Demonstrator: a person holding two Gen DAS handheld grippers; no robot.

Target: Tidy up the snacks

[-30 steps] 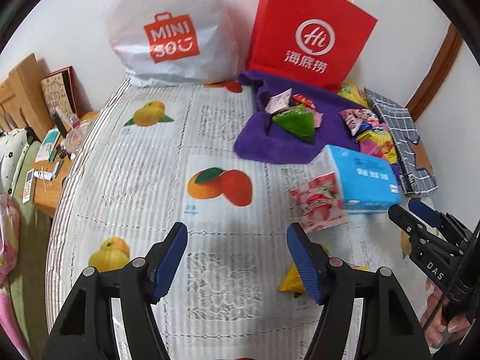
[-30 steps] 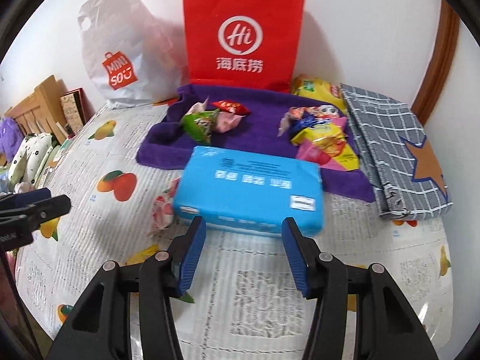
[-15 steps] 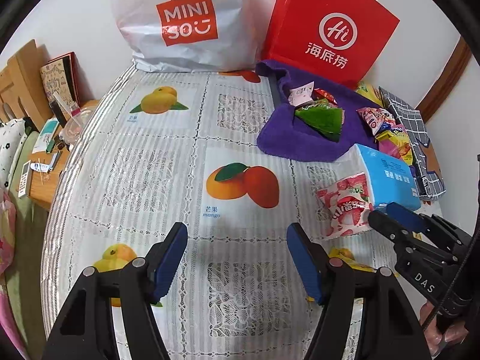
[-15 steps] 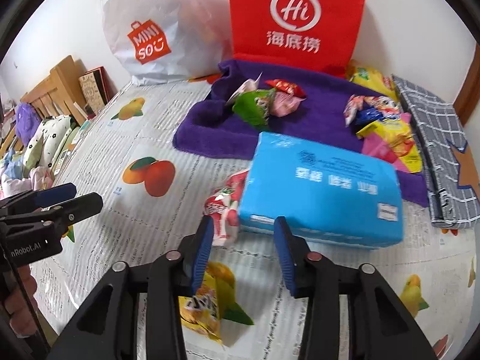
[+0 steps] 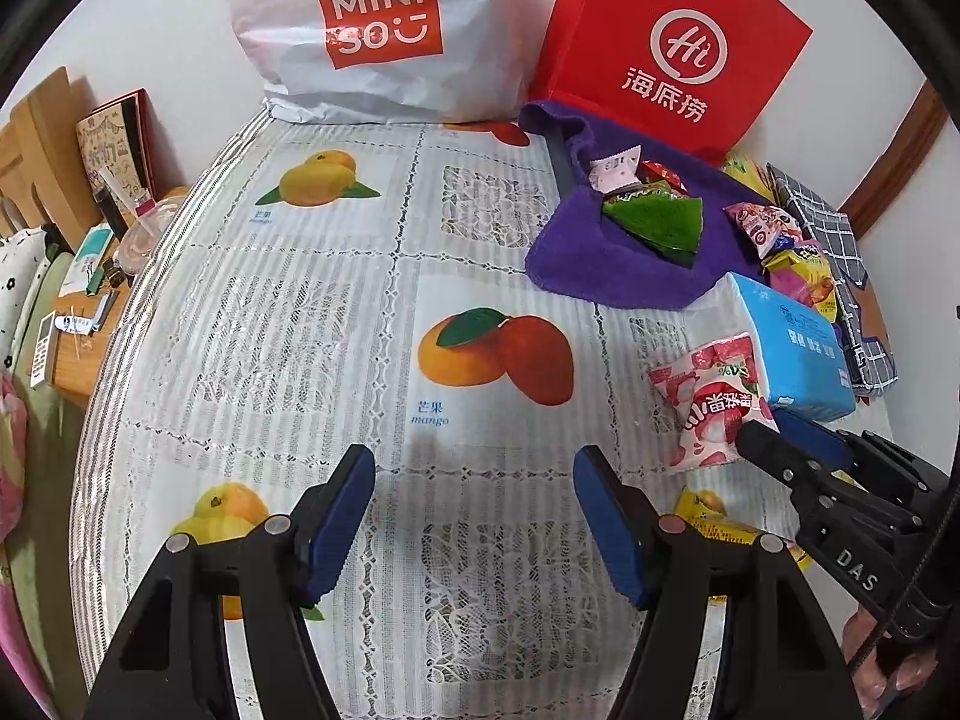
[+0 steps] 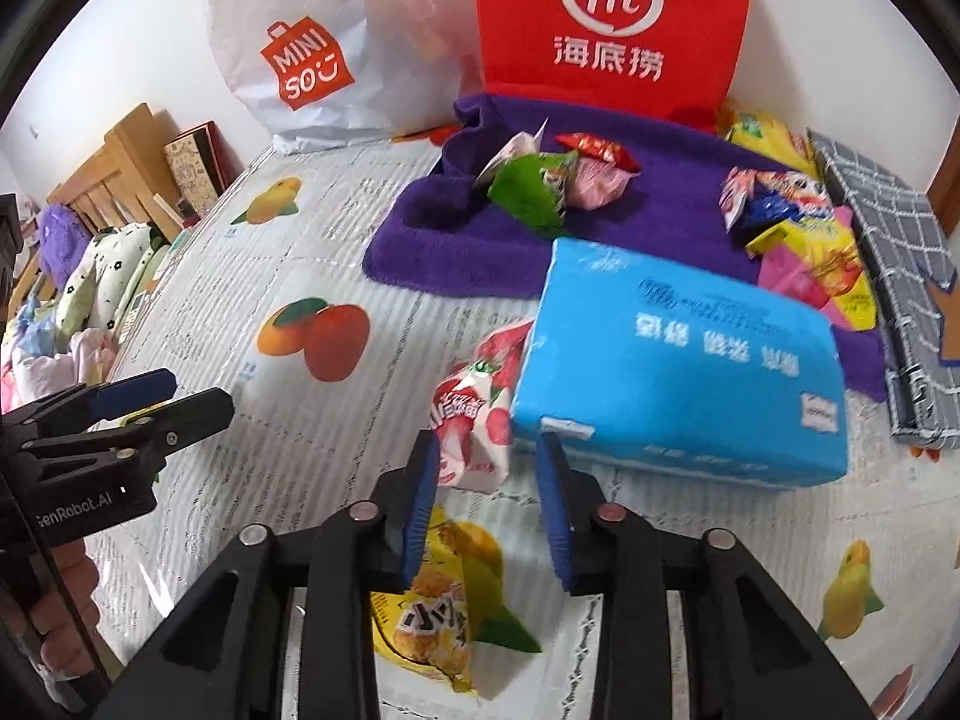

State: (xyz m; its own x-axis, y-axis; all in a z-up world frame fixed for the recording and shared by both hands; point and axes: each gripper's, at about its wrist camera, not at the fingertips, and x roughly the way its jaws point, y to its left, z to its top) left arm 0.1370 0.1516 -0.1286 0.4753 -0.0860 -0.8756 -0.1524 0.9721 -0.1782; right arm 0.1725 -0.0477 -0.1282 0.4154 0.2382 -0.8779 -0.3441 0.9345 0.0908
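A pink strawberry snack pack (image 6: 468, 414) (image 5: 714, 402) lies on the fruit-print tablecloth, against the left end of a blue tissue pack (image 6: 678, 372). My right gripper (image 6: 486, 450) (image 5: 762, 429) points down at it with its jaws closing. The pack's near end sits between the pads, and a gap shows on the right side. A yellow snack pack (image 6: 432, 600) lies under that gripper. More snacks, among them a green one (image 6: 528, 192), rest on a purple towel (image 6: 456, 240). My left gripper (image 5: 474, 462) hangs open over bare tablecloth, holding nothing.
A red paper bag (image 6: 606, 24) and a white Miniso bag (image 6: 312, 60) stand at the back wall. A grey checked cloth (image 6: 900, 252) lies at the right edge. A low wooden side table (image 5: 78, 324) with small items sits beyond the table's left edge.
My right gripper has shifted left from the tissue pack to the strawberry pack, and its jaws have narrowed. My left gripper has sunk a little and stays equally wide.
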